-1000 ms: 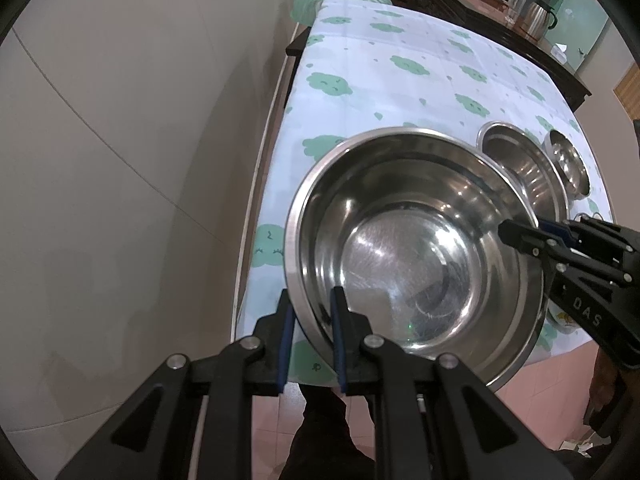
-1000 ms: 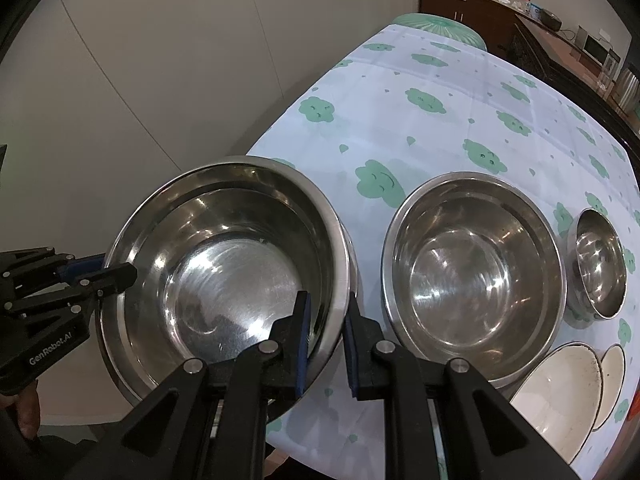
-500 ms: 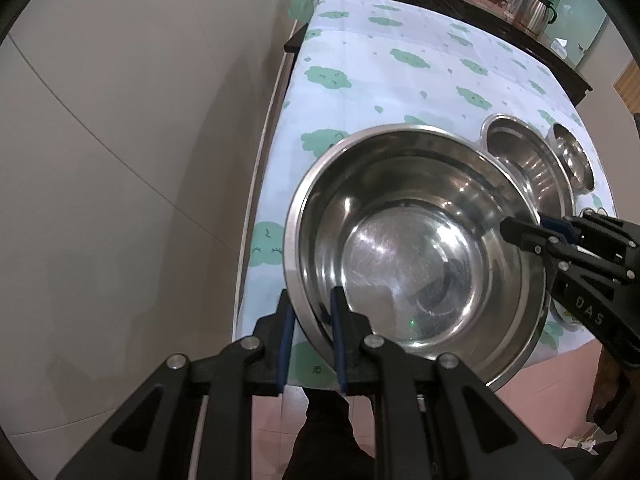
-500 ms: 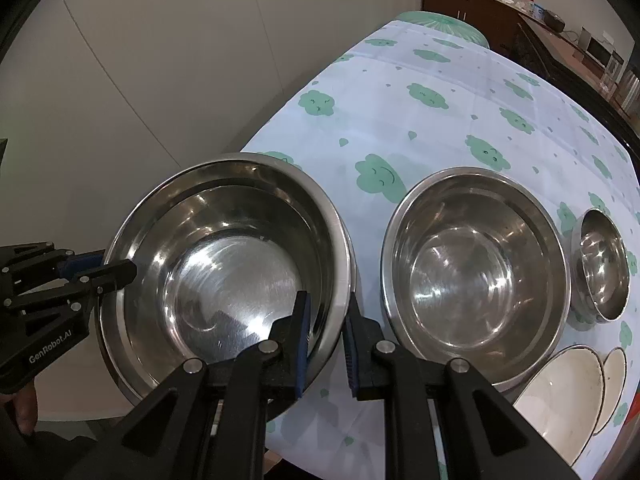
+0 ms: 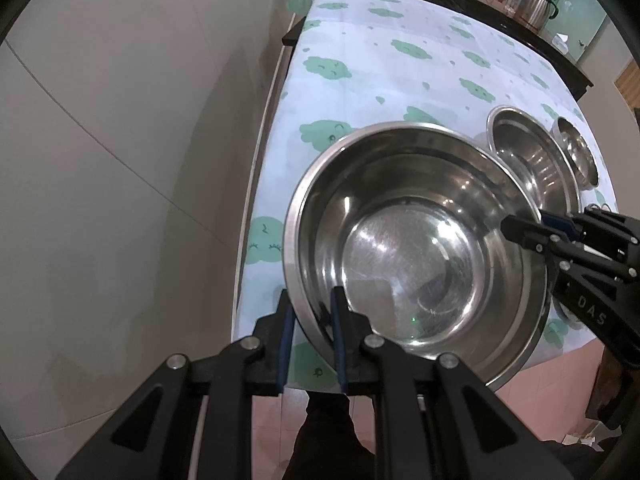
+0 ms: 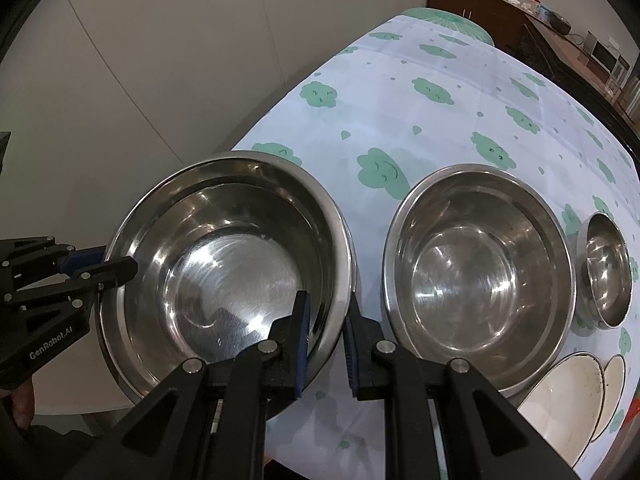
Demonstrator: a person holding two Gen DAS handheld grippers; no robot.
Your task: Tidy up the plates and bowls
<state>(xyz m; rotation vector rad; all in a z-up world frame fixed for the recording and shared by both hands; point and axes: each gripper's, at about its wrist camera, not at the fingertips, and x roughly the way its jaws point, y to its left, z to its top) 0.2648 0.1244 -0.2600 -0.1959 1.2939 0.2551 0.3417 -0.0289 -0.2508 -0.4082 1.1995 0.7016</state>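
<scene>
A large steel bowl point(image 5: 412, 240) is held between both grippers at the table's near left corner; it also shows in the right wrist view point(image 6: 224, 264). My left gripper point(image 5: 310, 332) is shut on its near rim. My right gripper point(image 6: 324, 340) is shut on the opposite rim, and shows from the side in the left wrist view point(image 5: 520, 228). A medium steel bowl point(image 6: 476, 280) stands just right of it, and a small steel bowl point(image 6: 606, 268) further right. Two white plates point(image 6: 560, 392) lie at the near right.
The table point(image 6: 440, 120) has a light cloth with green cloud prints. A beige wall point(image 5: 120, 160) runs along its left side. A dark sideboard point(image 5: 500, 12) with a kettle stands at the back. The floor point(image 5: 540, 392) lies below the near edge.
The large bowl and both grippers have shifted slightly forward over the table's near corner. Both grips are unchanged.
</scene>
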